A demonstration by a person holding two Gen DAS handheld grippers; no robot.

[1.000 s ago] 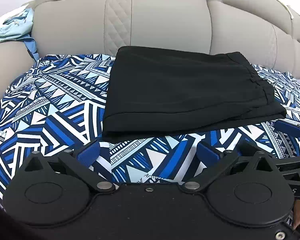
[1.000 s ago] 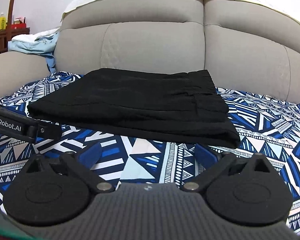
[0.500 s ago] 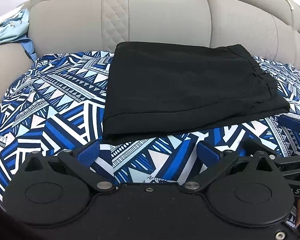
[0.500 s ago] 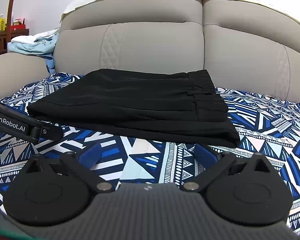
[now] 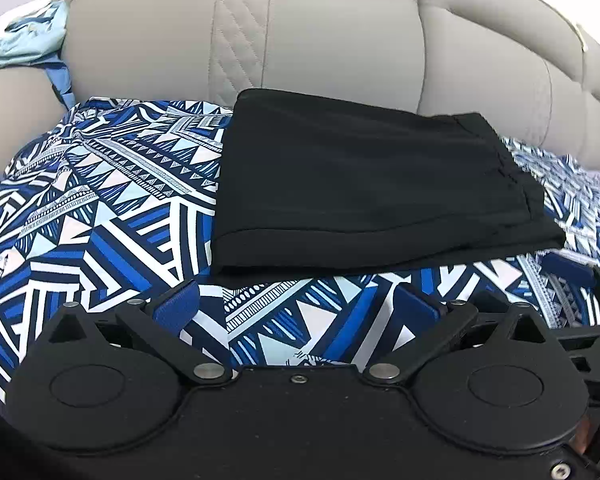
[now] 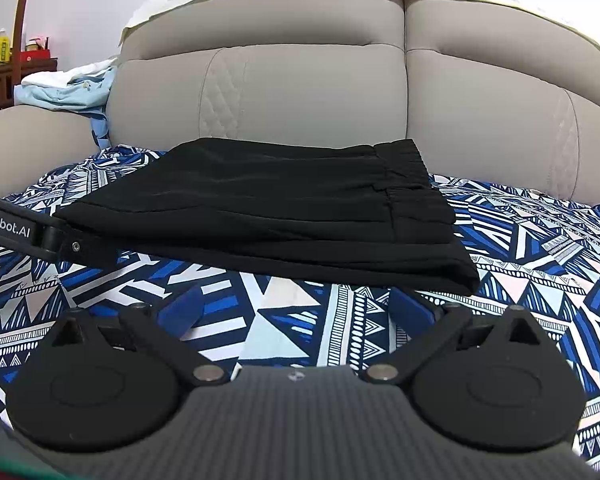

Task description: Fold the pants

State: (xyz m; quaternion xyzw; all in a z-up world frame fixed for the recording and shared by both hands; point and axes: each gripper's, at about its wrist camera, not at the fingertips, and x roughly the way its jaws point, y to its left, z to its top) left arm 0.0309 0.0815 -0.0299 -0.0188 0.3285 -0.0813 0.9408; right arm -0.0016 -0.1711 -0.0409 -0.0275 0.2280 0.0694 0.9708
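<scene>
The black pants (image 5: 364, 184) lie folded into a flat rectangle on the blue-and-white patterned cloth (image 5: 100, 208), close to the sofa back. They also show in the right wrist view (image 6: 284, 208), waistband to the right. My left gripper (image 5: 296, 304) is open and empty, just in front of the pants' near edge. My right gripper (image 6: 296, 308) is open and empty, in front of the pants' near right corner. The left gripper's body (image 6: 40, 236) shows at the left of the right wrist view.
The grey sofa backrest (image 6: 300, 92) rises right behind the pants. Light blue clothes (image 6: 68, 88) lie on the left armrest. A wooden shelf with bottles (image 6: 4, 56) stands far left. The patterned cloth (image 6: 540, 248) spreads out on both sides of the pants.
The left wrist view has moved closer to the pants and tilted down a little. The right gripper has barely moved. Both stay open and the pants lie still.
</scene>
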